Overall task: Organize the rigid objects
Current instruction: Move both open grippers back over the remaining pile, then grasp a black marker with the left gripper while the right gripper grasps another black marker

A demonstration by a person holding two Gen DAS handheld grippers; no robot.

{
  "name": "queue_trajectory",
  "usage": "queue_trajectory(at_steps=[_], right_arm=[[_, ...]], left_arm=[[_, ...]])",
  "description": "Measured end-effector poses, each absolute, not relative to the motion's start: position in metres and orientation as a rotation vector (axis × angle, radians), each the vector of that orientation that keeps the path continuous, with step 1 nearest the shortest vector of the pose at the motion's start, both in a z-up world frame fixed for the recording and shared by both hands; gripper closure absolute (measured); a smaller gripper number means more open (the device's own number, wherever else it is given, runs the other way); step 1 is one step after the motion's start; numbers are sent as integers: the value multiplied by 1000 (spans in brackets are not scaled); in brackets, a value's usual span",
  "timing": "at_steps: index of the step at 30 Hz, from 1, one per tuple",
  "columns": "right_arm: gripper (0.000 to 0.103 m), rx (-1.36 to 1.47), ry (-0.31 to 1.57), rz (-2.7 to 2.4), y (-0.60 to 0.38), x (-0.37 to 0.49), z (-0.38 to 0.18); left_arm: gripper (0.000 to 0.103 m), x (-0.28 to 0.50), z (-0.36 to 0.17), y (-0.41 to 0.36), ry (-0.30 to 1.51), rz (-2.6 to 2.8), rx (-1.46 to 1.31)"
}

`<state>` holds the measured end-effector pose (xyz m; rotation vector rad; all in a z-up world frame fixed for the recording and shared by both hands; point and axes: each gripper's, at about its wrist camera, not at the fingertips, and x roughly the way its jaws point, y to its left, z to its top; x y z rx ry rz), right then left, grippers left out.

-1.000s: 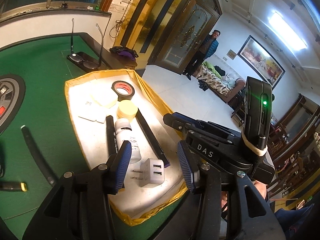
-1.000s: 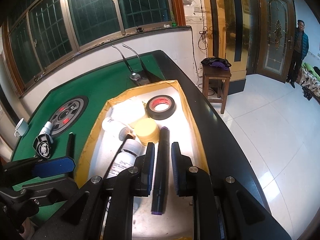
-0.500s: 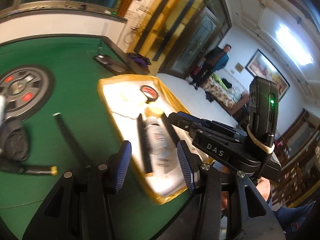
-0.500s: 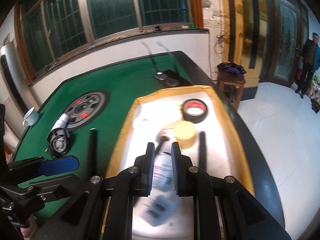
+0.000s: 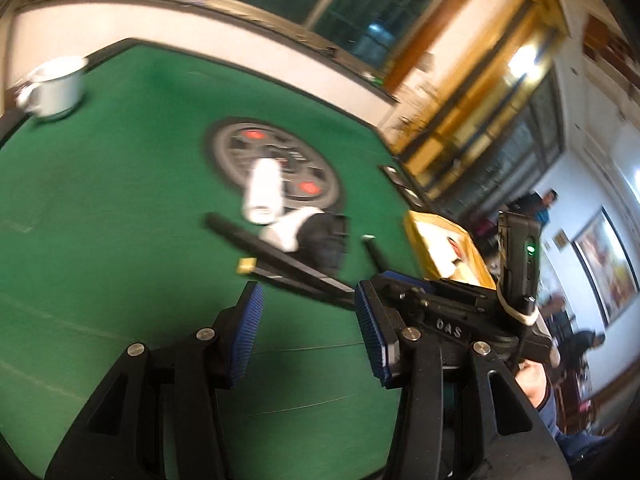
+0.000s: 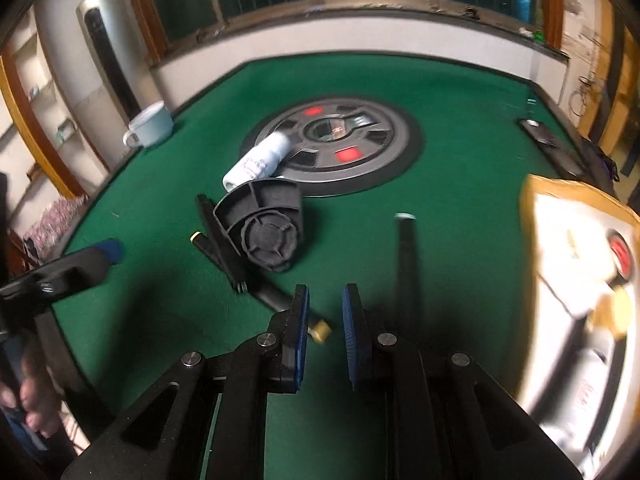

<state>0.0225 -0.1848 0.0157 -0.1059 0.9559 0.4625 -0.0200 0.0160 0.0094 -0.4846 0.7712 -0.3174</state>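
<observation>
left tongs (image 5: 308, 336) — black frame, blue ribbed pads | silver screws — "DAS" marking

Right gripper (image 6: 323, 330) hangs over the green felt table (image 6: 460, 184), jaws nearly together with a narrow gap, nothing between them; a gold-tipped black pen (image 6: 280, 300) lies under the left pad, its gold end (image 6: 321, 332) showing in the gap; black ribbed round part (image 6: 266, 226) lies on its side just beyond, against a black bar (image 6: 222, 240); white bottle (image 6: 258, 160) lies tipped against the grey round disc (image 6: 332, 142) set in the felt; a black stick with a white tip (image 6: 406, 256) lies apart to the right; yellow-rimmed tray (image 6: 532, 200) at far right, contents blurred, red tape roll (image 6: 620, 256) inside; white mug (image 6: 150, 124) near the far left edge; left gripper (image 6: 80, 260) at the left border.
</observation>
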Motion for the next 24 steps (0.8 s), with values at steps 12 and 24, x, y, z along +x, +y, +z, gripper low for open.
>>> queue_trajectory(at_steps=[12,24], right_arm=[[88,-117,1075,666,-132,2,-9],[88,-78,1066,687,-118,16,1]], left_arm=[[57,-21,-13,46,798,-254,-519],[57,-37,-11,56,818,-231,-516]])
